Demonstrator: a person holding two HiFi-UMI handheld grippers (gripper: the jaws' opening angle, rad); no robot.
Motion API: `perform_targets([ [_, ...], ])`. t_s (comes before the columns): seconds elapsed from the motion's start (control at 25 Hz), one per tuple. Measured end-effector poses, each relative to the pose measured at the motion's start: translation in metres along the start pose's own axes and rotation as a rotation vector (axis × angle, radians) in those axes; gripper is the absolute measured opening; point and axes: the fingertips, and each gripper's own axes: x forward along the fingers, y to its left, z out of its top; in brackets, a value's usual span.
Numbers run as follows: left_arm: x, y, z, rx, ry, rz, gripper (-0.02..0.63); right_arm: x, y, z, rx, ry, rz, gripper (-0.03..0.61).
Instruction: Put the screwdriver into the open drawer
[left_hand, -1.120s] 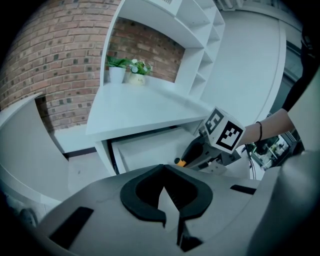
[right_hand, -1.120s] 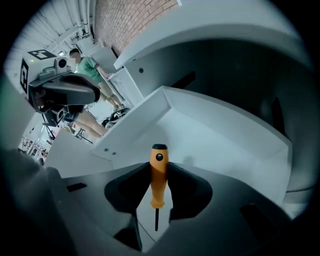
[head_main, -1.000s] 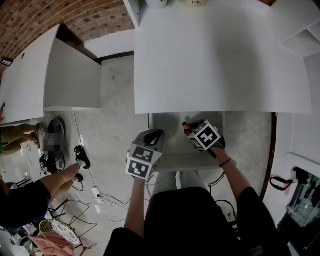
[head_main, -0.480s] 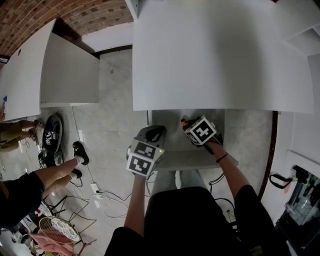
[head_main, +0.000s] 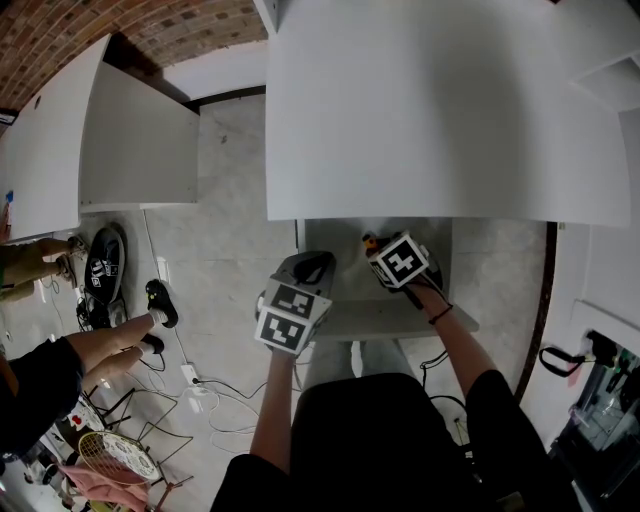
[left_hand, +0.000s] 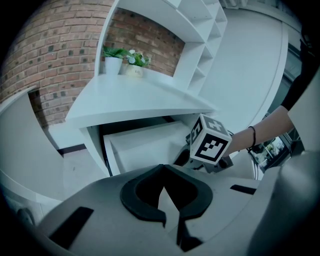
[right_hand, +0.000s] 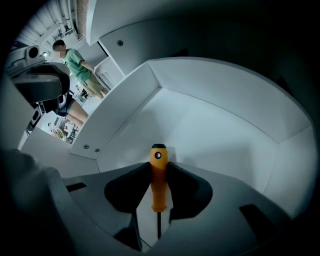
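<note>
The screwdriver (right_hand: 158, 177) has an orange handle with a black cap, and its thin dark shaft runs back toward the camera. My right gripper (right_hand: 158, 165) is shut on that handle and points steeply down into the open white drawer (right_hand: 215, 125). In the head view the right gripper (head_main: 400, 262) hangs over the drawer (head_main: 345, 255) just under the tabletop edge, with the orange handle (head_main: 370, 243) peeking out at its left. My left gripper (head_main: 295, 300) is at the drawer's front left corner. Its jaws (left_hand: 162, 187) are shut with nothing between them, and the right gripper's marker cube (left_hand: 210, 145) is ahead of them.
The white tabletop (head_main: 430, 110) overhangs the back of the drawer. A second white desk (head_main: 130, 150) stands at the left. Cables, shoes and another person's arm (head_main: 90, 350) are on the floor side at the left. Potted plants (left_hand: 122, 57) and shelves (left_hand: 200, 30) stand at the table's far end.
My right gripper has sunk a little toward the drawer with the screwdriver still in it. The left gripper has hardly moved. The person at the left drew their arm back.
</note>
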Motion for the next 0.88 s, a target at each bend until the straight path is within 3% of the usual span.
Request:
perform_targets([
  [0.36,0.001,0.002,-0.002,-0.006,0.001,0.002,0.009,0.008,0.001,0.001,-0.006,-0.001,-0.023,0.110],
  [0.56,-0.001,0.003,0.000,-0.008,-0.001,0.004,0.009,0.012,0.019,-0.006,0.045,0.019,0.044,0.109],
  [0.88,-0.007,0.001,0.004,-0.004,-0.013,0.009,0.009,0.003,0.005,0.008,0.043,-0.079,-0.033,0.132],
])
